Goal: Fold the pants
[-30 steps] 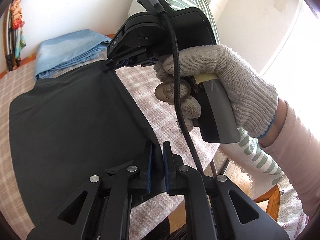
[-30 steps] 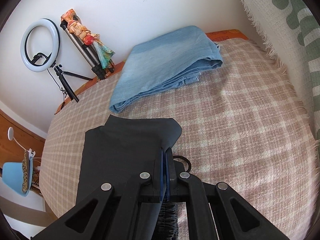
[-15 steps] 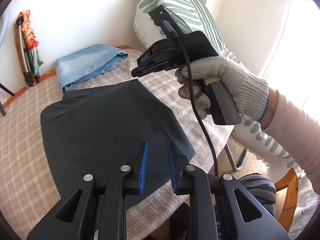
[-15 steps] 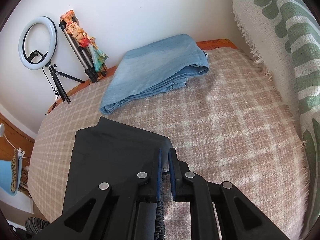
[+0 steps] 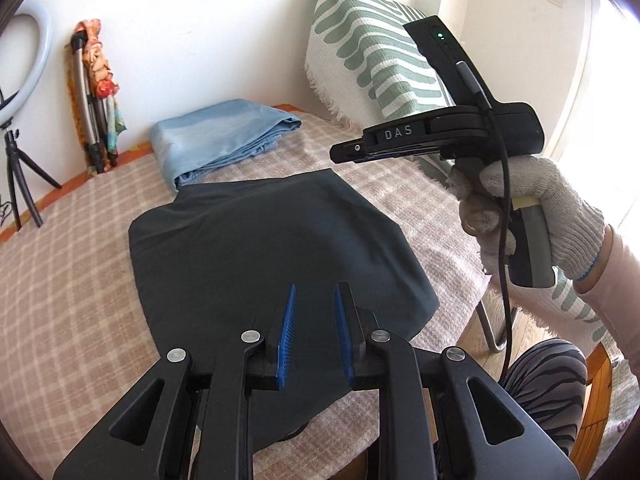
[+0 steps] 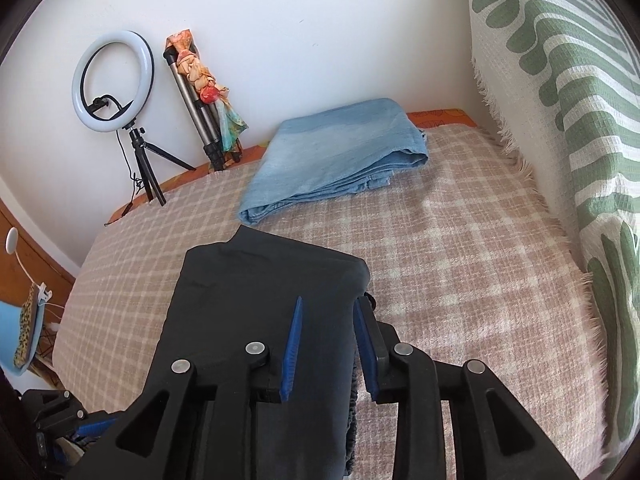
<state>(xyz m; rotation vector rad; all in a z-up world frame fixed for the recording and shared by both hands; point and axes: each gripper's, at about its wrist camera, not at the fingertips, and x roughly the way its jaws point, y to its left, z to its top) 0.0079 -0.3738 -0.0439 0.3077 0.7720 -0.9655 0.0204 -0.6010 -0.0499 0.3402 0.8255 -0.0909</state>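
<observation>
Black pants folded flat on checked bed cover, near blue folded garment. Left gripper, right gripper: parted, empty, above pants. Fold apparently nearly done; maybe final tidy left.

Bright daylight floods in from three o'clock in the left wrist view, blowing out that edge to white glare. Both pictures stay sharp at centre; fisheye bending curves everything toward dark vignetted corners. Shadows on the bed fall soft.
</observation>
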